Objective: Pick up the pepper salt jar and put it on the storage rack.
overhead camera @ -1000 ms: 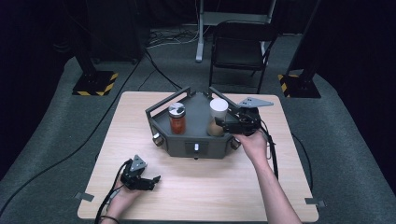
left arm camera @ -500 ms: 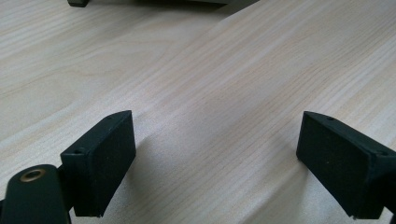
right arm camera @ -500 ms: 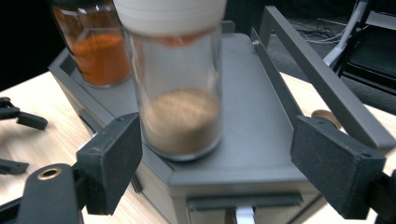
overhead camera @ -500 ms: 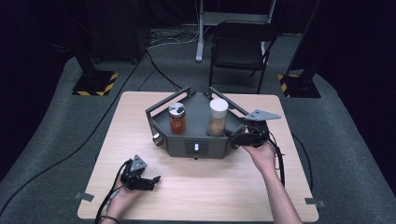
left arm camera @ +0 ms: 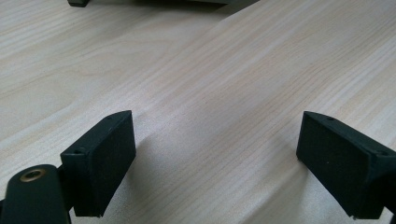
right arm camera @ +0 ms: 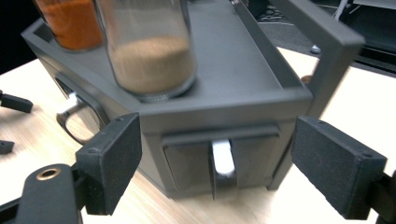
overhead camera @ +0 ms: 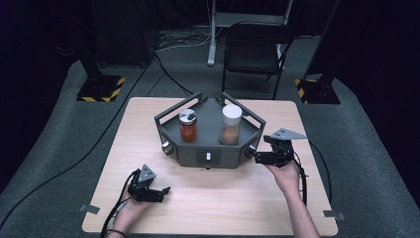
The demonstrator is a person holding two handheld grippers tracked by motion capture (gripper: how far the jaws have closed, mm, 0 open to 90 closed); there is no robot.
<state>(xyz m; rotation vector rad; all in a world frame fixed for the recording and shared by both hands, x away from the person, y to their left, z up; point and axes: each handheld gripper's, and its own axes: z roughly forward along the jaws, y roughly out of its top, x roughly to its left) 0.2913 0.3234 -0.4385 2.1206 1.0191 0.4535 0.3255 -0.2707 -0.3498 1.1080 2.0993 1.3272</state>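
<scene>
The right gripper (right arm camera: 215, 172) has its jaws wide and empty, and they have just been opening; between them, a little ahead, is the drawer handle (right arm camera: 222, 161) on the rack (overhead camera: 208, 153). This looks like the approach: next, advance and close on the handle. The left gripper (left arm camera: 210, 168) rests wide open on the bench (overhead camera: 223, 203).

A pale wood-grain bench (overhead camera: 148, 124) sits in the middle of a grey carpeted floor (overhead camera: 59, 134). Behind it, a black folding chair (overhead camera: 255, 54) faces the far edge. Off to either side stand dark posts on bases edged in yellow and black hazard stripes (overhead camera: 101, 88), one left, one right (overhead camera: 317, 91). A pale metal stand leg (overhead camera: 212, 34) rises at the back, with cables (overhead camera: 185, 37) snaking over the carpet near it. Beyond that, everything drops into darkness; light falls mostly on the bench top. Small grey tape tabs (overhead camera: 88, 208) mark the near corners.
</scene>
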